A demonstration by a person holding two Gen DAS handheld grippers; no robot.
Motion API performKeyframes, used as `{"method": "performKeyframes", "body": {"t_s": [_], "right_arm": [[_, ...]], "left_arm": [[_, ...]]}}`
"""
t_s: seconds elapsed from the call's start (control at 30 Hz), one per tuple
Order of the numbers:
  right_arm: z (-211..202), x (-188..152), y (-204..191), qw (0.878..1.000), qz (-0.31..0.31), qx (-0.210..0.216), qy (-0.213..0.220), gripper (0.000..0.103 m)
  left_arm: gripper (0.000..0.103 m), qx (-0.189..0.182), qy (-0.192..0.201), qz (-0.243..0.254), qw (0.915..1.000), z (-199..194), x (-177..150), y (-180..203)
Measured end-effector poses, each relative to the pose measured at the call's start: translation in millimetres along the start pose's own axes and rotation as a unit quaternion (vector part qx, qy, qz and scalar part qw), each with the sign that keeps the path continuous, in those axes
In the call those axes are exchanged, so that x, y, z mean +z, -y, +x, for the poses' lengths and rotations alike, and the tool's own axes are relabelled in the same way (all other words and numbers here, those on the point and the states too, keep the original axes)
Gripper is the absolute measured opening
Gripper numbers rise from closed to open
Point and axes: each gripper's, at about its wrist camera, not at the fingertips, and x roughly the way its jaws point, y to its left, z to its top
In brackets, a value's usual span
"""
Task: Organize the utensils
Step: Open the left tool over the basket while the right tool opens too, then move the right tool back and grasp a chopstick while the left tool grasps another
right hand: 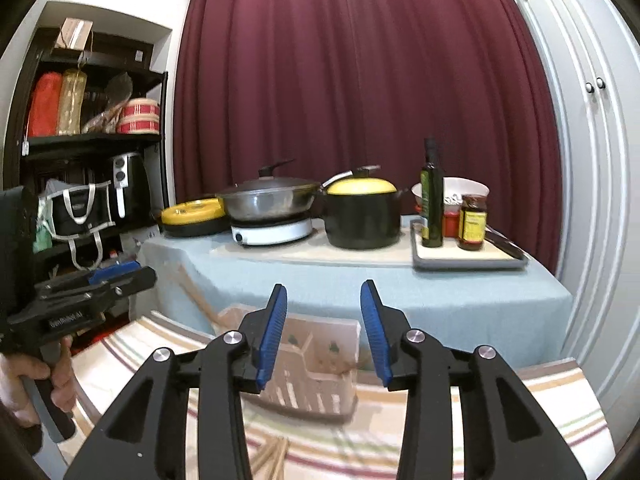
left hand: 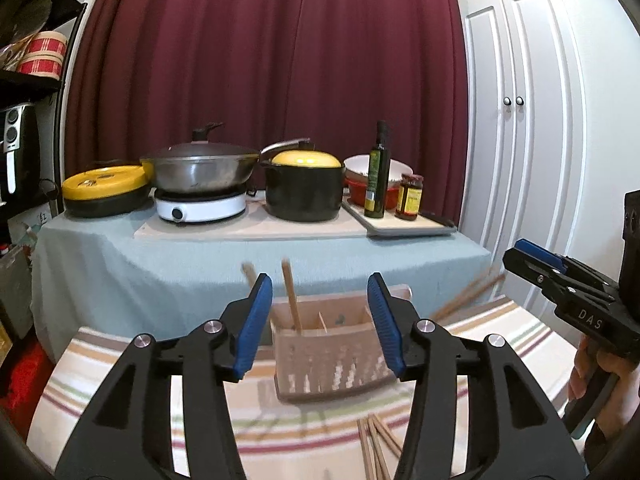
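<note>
Two blurred chopsticks (left hand: 291, 296) stand in the utensil holder (left hand: 328, 354).

Both grippers are held level and point forward, the left gripper (left hand: 320, 322) and right gripper (right hand: 323, 330) each with jaws spread wide and empty, a hand (right hand: 38, 376) gripping the left's handle.
</note>
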Motion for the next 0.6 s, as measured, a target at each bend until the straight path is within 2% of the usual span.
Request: {"method": "performKeyframes", "body": {"t_s": [0.33,0.6], "right_arm": [[-40,-66,3,0.998,0.008,-0.019,-0.057,0.039],[-58,-130,-2,0.993,0.011,-0.020,-0.112,0.039]], "left_arm": [[0.049,0.017,-0.054,-0.002,0.9984,-38,-69,7],[0.049,0.030,-0.111,-0.013,0.9932,-57,-130,6]]}}
